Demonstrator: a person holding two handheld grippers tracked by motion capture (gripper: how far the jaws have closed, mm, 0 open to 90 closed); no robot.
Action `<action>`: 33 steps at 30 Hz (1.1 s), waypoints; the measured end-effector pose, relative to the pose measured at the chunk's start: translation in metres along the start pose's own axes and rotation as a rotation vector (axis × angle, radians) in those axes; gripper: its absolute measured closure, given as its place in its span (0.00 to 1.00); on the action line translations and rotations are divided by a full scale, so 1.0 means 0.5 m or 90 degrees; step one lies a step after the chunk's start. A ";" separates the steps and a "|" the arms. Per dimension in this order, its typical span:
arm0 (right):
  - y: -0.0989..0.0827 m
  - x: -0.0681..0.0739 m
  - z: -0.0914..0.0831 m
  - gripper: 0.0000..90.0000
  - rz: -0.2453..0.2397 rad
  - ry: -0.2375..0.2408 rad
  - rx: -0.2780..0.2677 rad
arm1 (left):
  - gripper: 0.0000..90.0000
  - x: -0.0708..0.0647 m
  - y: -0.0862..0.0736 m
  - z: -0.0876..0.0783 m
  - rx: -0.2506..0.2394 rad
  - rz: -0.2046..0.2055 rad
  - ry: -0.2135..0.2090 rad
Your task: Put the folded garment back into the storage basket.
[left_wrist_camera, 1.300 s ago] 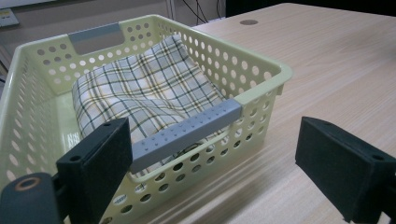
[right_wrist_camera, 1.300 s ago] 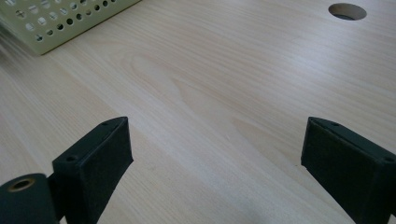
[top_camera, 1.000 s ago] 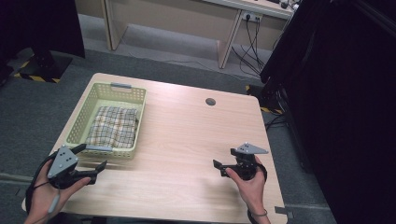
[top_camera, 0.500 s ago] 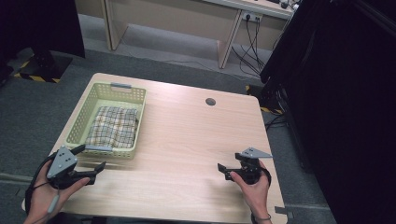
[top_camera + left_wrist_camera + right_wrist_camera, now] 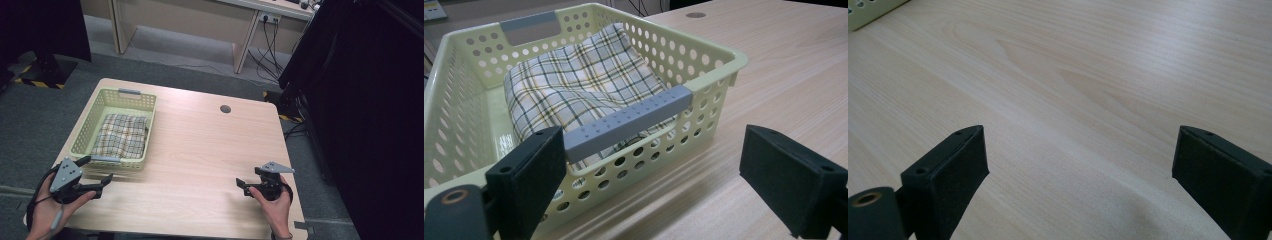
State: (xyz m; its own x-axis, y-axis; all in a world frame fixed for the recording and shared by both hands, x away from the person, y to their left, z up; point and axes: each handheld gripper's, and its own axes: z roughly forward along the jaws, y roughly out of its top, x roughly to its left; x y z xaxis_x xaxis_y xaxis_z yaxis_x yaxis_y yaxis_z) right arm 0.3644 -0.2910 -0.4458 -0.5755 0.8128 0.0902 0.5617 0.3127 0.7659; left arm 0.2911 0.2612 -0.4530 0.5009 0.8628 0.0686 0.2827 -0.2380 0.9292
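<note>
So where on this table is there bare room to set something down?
The wood between the basket and the right gripper is bare, up to the grommet hole. The left side is crowded: the basket holds a plaid cloth, and the left gripper sits by its near handle.

Even, soft light falls from above on the pale wooden surface (image 5: 200, 150), bright against dim, almost black surroundings at the right and upper left. Shadows are faint: a soft one lies under the basket (image 5: 704, 65) and a blurred grey patch near the right tongs (image 5: 1078, 185). The high view is grainy and soft; both close views blur at their nearest edges
</note>
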 end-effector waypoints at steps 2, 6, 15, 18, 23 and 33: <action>-0.003 -0.002 0.000 0.09 0.001 0.000 0.002 | 0.12 -0.001 0.000 -0.001 -0.001 0.000 -0.001; -0.009 -0.004 -0.001 0.09 0.008 -0.002 0.003 | 0.12 -0.002 -0.002 -0.004 -0.008 0.003 -0.004; -0.020 -0.007 0.000 0.09 0.015 -0.001 0.006 | 0.12 -0.008 -0.010 -0.010 -0.019 0.013 -0.019; -0.023 -0.008 0.000 0.09 0.017 -0.001 0.008 | 0.12 -0.009 -0.013 -0.011 -0.022 0.015 -0.024; -0.025 -0.009 -0.002 0.09 0.019 -0.002 0.008 | 0.12 -0.011 -0.021 -0.013 -0.023 0.012 -0.037; -0.027 -0.011 -0.003 0.09 0.023 -0.002 0.008 | 0.12 -0.011 -0.035 -0.007 -0.009 0.011 -0.055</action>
State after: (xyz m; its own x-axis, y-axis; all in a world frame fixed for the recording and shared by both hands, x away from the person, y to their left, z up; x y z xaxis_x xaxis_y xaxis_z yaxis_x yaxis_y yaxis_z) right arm 0.3592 -0.3005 -0.4556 -0.5529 0.8251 0.1158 0.5895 0.2891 0.7543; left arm 0.2806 0.2622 -0.4682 0.5741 0.8170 0.0535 0.2617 -0.2451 0.9335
